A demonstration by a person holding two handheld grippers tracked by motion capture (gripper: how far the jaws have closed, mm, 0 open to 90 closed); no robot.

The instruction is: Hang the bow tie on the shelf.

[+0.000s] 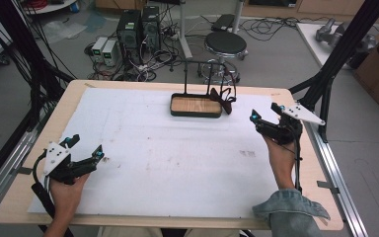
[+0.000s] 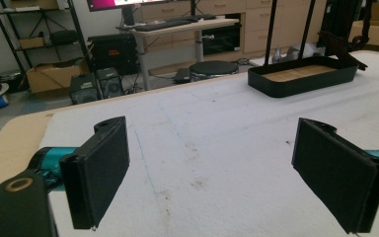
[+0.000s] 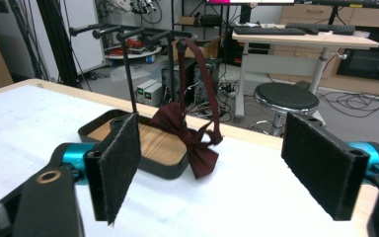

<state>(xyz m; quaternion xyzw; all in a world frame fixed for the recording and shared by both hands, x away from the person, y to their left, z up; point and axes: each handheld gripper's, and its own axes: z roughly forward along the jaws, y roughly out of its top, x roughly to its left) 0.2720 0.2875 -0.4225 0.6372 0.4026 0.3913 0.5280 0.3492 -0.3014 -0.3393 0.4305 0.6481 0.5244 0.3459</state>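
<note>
Maroon fabric, in the form of a bow tie [image 3: 190, 136], is seen hanging by its strap from the black rack [image 3: 148, 37] that rises out of the wood-floored tray [image 1: 196, 105]; its bow droops over the tray's right rim and rests partly on the white sheet of the bench [image 1: 168, 163]. It is judged light, limp and easily creased, so a hold is best taken at the knot in the middle of the bow, where the cloth is bunched and firmest, or on the strap just below the rack's bar if it is to be lifted off. The right tool [image 1: 266, 118] is held to the right of the tray, near the bow but apart from it, with its jaws spread wide and nothing between them. The left tool [image 1: 84, 150] is kept well to the left of the tray, close to the bench's near edge, also wide open and empty.
</note>
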